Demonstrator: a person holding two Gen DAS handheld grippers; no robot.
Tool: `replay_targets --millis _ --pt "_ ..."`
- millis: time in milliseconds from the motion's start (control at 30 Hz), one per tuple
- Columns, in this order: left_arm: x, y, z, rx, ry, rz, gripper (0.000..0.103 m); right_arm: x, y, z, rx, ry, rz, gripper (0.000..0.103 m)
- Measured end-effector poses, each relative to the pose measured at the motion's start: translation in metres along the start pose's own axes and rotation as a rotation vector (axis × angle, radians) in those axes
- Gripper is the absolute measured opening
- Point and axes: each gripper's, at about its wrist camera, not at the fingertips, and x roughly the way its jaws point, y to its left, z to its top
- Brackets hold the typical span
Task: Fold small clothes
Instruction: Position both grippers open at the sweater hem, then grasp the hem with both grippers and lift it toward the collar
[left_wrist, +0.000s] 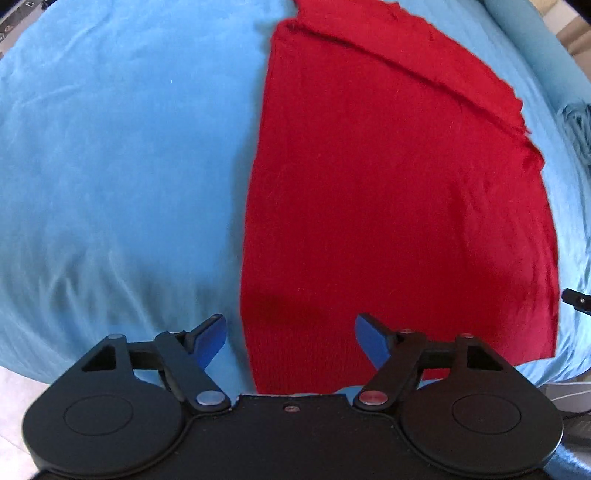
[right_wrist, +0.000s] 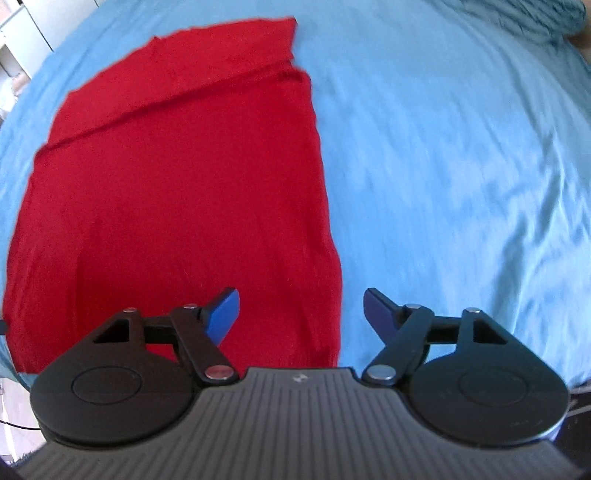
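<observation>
A red knit garment lies flat on a blue sheet, with a fold line running across its far part. It also shows in the right wrist view. My left gripper is open and empty, hovering above the garment's near left corner. My right gripper is open and empty, hovering above the garment's near right corner. Its left finger is over the red cloth and its right finger is over the blue sheet.
A bunched blue blanket with fringe lies at the right edge of the left wrist view. A tip of the other gripper shows at the right. Pale floor shows beyond the bed's near edge.
</observation>
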Motion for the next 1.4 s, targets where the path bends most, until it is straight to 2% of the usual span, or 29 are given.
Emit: replay_targets --millis 167,300,467,567,600,667,700,767,833,1000,1233,1400 --pt "0.012 -0.001 -0.002 0.006 0.003 -0.002 0.062 0.008 0.001 -0.020 -0.005 0.069 0.000 0.082" --pt "0.014 0.000 -0.014 0.028 0.017 -0.007 0.060 0.014 -0.002 -0.039 -0.008 0.126 -0.002 0.079" --pt "0.024 -0.012 -0.009 0.069 0.033 0.003 0.056 0.018 -0.003 -0.054 0.001 0.171 0.001 0.077" --pt "0.030 -0.016 -0.002 0.077 0.041 -0.006 0.042 0.018 -0.003 -0.059 0.006 0.176 0.001 0.075" --pt "0.030 -0.016 -0.002 0.083 0.042 -0.010 0.039 0.018 -0.003 -0.060 0.009 0.177 0.001 0.072" --pt "0.031 -0.017 0.000 0.099 0.046 -0.013 0.019 0.018 -0.003 -0.060 0.014 0.180 0.007 0.063" --pt "0.031 -0.017 0.000 0.102 0.049 -0.015 0.015 0.018 0.000 -0.056 0.011 0.182 0.008 0.052" --pt "0.031 -0.017 0.002 0.096 0.053 -0.016 0.011 0.016 0.004 -0.057 -0.027 0.181 -0.003 0.043" --pt "0.030 -0.014 0.003 0.082 0.057 -0.022 0.009 0.016 0.008 -0.057 -0.061 0.183 -0.003 0.024" --pt "0.015 -0.010 0.008 0.067 0.064 -0.047 0.007 0.008 0.009 -0.054 -0.051 0.191 0.009 0.021" --pt "-0.025 -0.018 0.023 0.084 0.051 -0.107 0.007 -0.029 0.001 -0.032 -0.050 0.182 0.096 0.020" --pt "-0.064 -0.015 0.047 -0.003 0.013 -0.176 0.007 -0.069 -0.004 -0.003 -0.014 0.154 0.188 0.020"
